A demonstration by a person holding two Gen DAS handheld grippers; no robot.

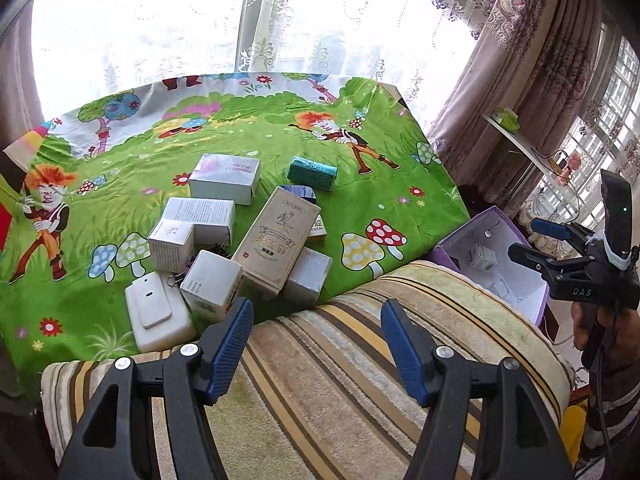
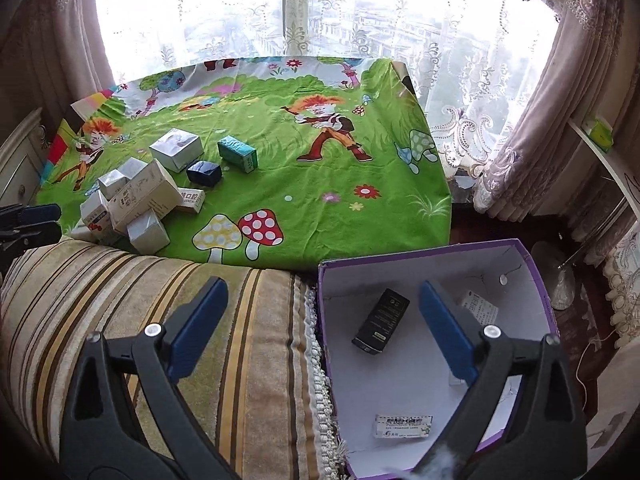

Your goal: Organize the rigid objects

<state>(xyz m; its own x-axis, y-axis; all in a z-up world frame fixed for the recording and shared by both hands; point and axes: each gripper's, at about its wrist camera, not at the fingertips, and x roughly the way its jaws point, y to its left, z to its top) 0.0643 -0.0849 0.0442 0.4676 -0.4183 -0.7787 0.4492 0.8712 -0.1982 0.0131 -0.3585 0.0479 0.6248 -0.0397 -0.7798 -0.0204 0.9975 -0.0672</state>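
Several small boxes lie in a pile on the green cartoon cloth (image 1: 280, 136), among them a tall beige box (image 1: 276, 240), a teal box (image 1: 313, 173) and a white flat box (image 1: 158, 316). The pile also shows in the right wrist view (image 2: 136, 196). A purple storage box (image 2: 532, 276) stands right of the striped cushion and holds a black box (image 2: 381, 321) and small white boxes. My left gripper (image 1: 317, 340) is open and empty over the cushion, near the pile. My right gripper (image 2: 322, 320) is open and empty above the purple box's left wall.
A striped beige cushion (image 1: 360, 360) lies between me and the cloth. Curtains and a bright window stand behind the table. A white shelf (image 1: 516, 140) with a green item is at the right. The right gripper shows in the left wrist view (image 1: 536, 246).
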